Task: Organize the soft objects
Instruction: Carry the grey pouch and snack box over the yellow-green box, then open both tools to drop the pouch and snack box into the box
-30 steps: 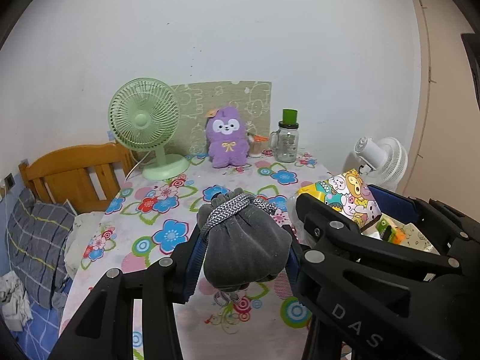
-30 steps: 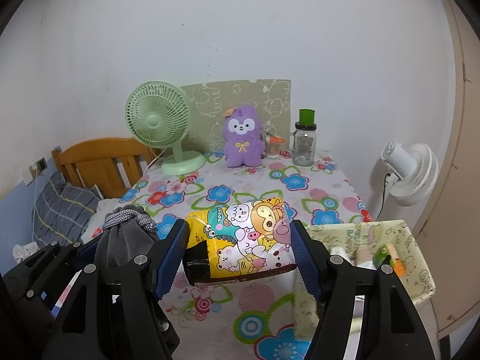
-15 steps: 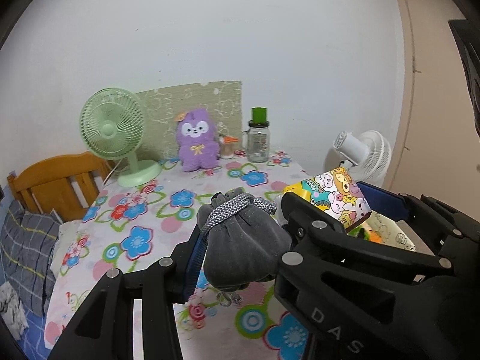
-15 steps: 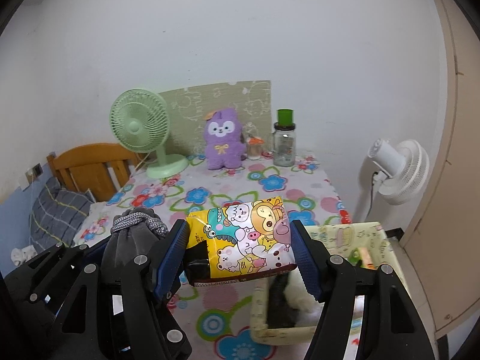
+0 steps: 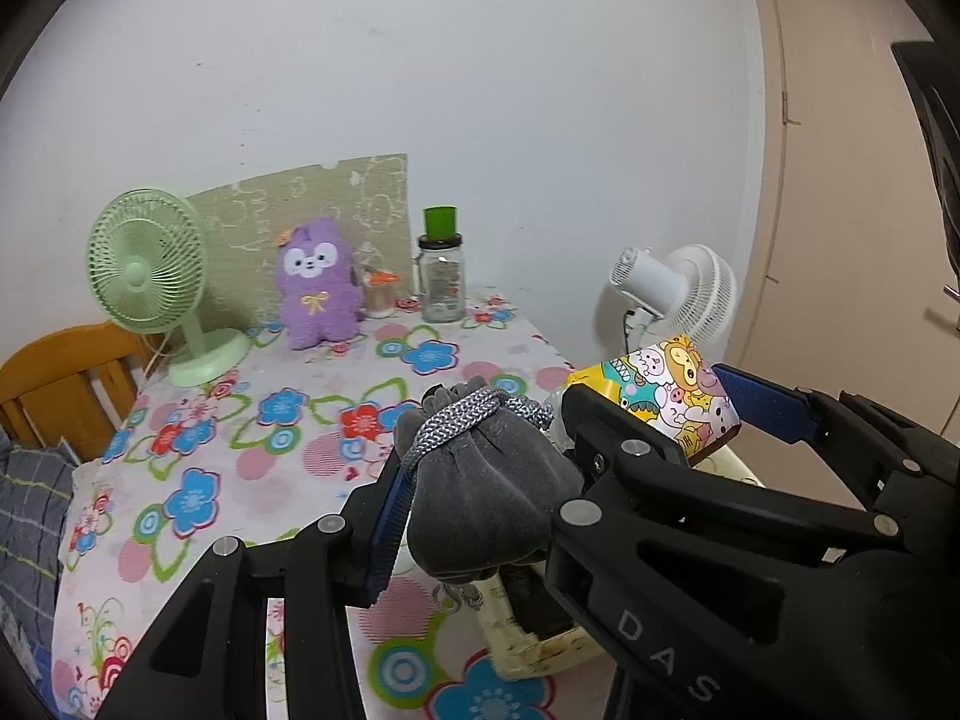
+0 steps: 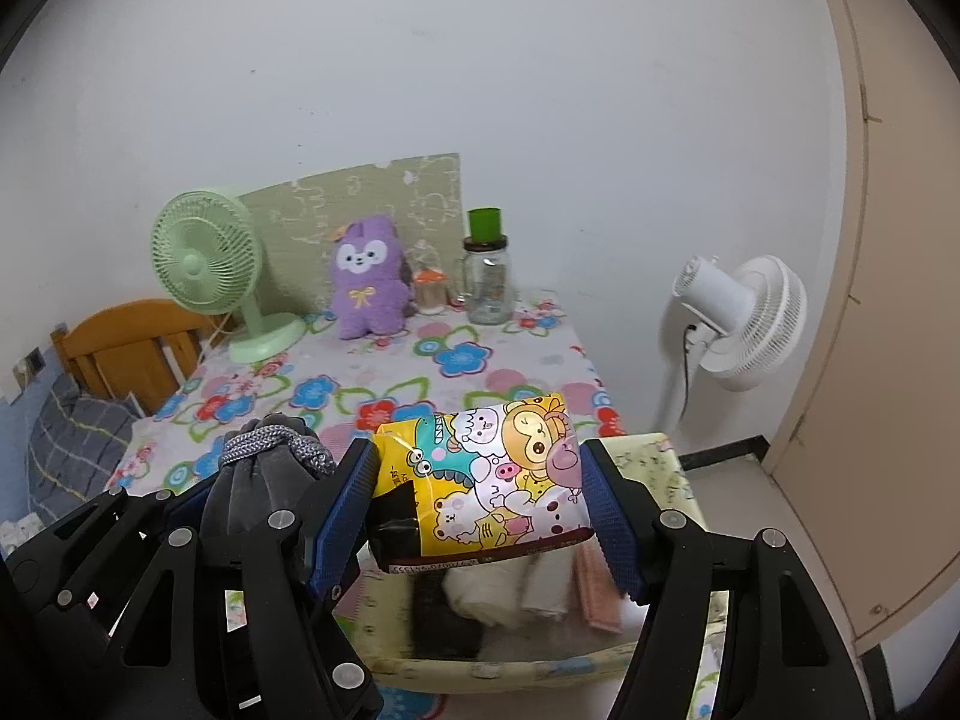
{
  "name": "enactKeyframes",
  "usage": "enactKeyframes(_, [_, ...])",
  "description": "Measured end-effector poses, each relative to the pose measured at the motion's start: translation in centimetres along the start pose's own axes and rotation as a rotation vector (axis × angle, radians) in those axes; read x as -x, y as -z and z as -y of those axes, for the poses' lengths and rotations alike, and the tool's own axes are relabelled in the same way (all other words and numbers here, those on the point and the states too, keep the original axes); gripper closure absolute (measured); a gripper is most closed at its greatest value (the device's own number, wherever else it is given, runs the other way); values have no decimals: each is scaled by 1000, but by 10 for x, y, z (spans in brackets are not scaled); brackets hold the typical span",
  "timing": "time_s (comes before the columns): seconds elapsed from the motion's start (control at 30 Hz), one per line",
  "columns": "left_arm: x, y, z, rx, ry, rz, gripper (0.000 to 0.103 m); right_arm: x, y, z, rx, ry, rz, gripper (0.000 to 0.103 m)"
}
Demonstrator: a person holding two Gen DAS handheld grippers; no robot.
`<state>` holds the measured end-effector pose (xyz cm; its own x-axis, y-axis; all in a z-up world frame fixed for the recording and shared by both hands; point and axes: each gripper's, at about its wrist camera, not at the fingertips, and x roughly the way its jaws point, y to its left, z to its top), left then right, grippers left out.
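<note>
The left gripper (image 5: 480, 504) is clamped on a grey drawstring pouch (image 5: 486, 498) at lower centre of the left wrist view, its blue pad pressed into the pouch's left side while the other finger is hidden behind the right gripper's black frame. A speckled grey cord (image 5: 462, 420) cinches the pouch's neck, which points up and away. In the right wrist view the right gripper (image 6: 480, 498) is closed on a cartoon-printed packet (image 6: 486, 492) at centre frame, both blue pads (image 6: 606, 510) flat against its short ends. The same pouch sits just left of it there.

Directly beneath the packet, in the lower middle of the right wrist view, lies an open pale patterned box (image 6: 654, 462) holding folded cloth items, blurred; it stands past the right edge of the desk (image 5: 240, 456), which wears a flower-print cloth.

At the desk's far end, against the wall, stand a green fan (image 6: 210, 264), a purple plush toy (image 6: 366, 282) and a glass jar with a green lid (image 6: 489, 276). A white fan (image 6: 744, 312) stands at right frame beside the desk. A wooden bed frame (image 5: 66, 384) and grey checked bedding (image 5: 24, 504) fill the left edge.
</note>
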<state>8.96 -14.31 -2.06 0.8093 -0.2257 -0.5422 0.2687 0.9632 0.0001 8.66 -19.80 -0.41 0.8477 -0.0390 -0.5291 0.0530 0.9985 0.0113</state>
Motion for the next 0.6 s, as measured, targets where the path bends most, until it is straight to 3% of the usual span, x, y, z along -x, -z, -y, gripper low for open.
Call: enactKeyframes(0.6, [-50,4,43,-45,95,-74,52,-28,12,58,-81,70,-62,32])
